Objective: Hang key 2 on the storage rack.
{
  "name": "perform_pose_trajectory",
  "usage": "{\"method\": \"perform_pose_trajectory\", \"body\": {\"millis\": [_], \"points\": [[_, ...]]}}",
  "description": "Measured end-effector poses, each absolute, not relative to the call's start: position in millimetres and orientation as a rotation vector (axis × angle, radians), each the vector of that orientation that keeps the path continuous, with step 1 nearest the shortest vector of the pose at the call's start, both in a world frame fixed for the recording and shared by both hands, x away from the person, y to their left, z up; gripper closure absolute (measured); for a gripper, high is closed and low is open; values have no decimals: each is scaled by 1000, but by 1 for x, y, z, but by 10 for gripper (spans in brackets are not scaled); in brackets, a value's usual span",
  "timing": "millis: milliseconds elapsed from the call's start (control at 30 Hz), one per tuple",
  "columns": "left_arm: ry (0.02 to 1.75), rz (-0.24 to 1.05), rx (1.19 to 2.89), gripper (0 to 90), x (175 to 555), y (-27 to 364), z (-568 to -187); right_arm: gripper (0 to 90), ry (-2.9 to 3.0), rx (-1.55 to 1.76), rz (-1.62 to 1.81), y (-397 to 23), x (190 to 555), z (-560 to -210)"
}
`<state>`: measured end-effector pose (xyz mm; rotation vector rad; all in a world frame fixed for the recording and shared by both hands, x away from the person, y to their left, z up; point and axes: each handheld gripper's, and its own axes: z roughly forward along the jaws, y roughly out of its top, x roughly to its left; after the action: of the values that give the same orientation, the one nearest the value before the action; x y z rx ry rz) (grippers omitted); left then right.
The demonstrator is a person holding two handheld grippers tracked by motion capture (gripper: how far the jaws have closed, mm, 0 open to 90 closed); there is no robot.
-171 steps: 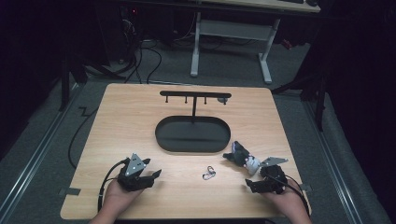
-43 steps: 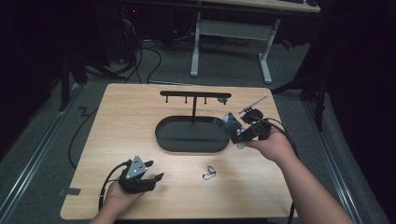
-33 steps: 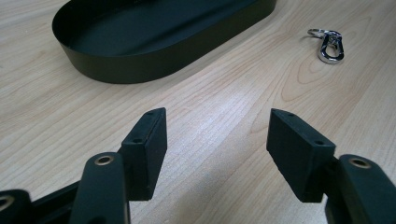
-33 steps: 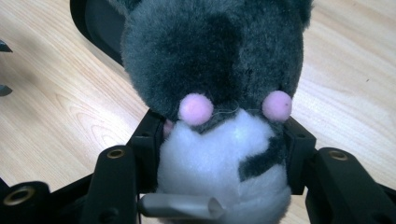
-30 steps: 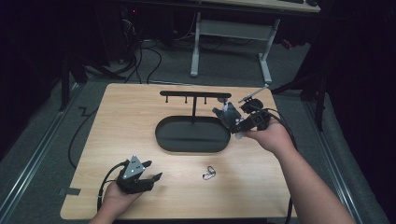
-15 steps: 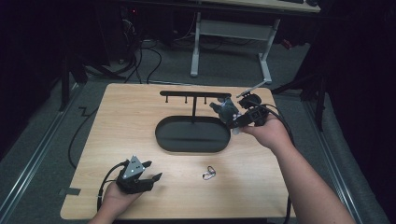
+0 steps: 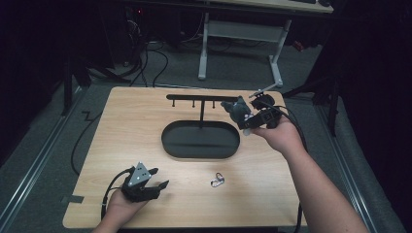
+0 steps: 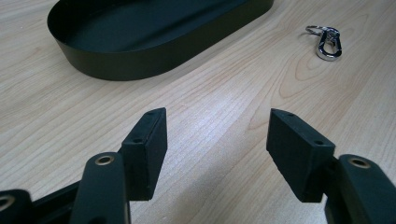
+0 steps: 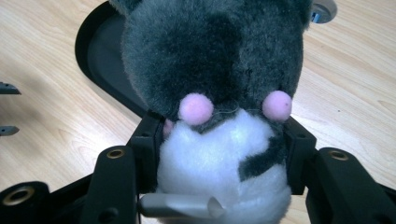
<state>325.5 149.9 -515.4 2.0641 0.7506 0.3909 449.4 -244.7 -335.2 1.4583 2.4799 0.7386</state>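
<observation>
Earlier, the right gripper (image 7: pixel 245 118) lay low at the near right of the table (image 7: pixel 121 126) with the plush toy (image 7: pixel 238 109) beside it; now it is raised at the far right, by the end of the black hook rack (image 7: pixel 194 97), its tongs pinching the grey-and-white toy around the white lower body. The left gripper (image 7: pixel 150 185) sits where it was at the near left, its tongs spread with nothing between them, and the small metal key clip (image 7: pixel 217 180) lies unmoved near the oval black tray (image 7: pixel 200 141).

From the right gripper view the toy (image 9: pixel 219 93) hides most of the tray and the rack, and its top is cut off. Its long axis seems to run along the jaws, dark head pointing away toward the rack, though the high view is too small to confirm.
</observation>
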Motion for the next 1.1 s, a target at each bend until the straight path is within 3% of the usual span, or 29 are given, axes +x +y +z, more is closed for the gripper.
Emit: {"method": "perform_pose_trajectory", "body": {"millis": [433,1100], "points": [[750,379,2071,393,326,149,-517,466,2385,1572,701,-274,450,-352],[752,378,2080,394,326,149,-518,457,2447,1546,666,-252,455,-399]]}}
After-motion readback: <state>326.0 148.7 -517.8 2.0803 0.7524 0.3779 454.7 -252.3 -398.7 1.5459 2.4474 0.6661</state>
